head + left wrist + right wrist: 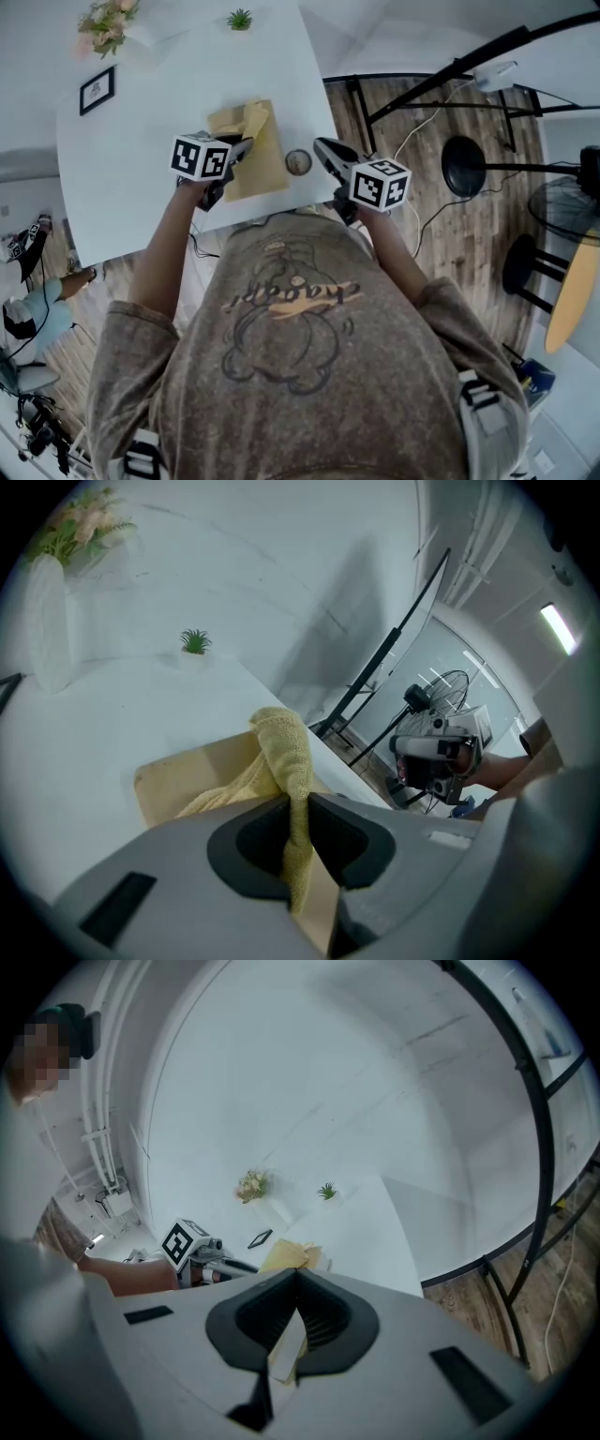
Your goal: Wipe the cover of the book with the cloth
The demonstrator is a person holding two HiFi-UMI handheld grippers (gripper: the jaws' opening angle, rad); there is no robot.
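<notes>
The fingers point(251, 844) of the left gripper point(298, 803) are seen pressed together on a fold of the yellow cloth point(289, 752), which is pinched between them and hangs below the pads. The rest of the cloth is draped over the far part of the tan book point(183, 772). The book is laid flat on the white table point(141, 159), close to its near edge and towards the near right corner. The fingers point(246, 1321) of the right gripper point(298, 1277) are closed tip to tip, and nothing is held by them. That gripper is held at the near right corner, apart from the book. A small round object point(298, 161) is found between the book and the right gripper, near the table's near edge. At the far edge a small green plant point(239, 19) and a bunch of flowers point(103, 23) are set, with a framed picture point(97, 90) near the left edge.
</notes>
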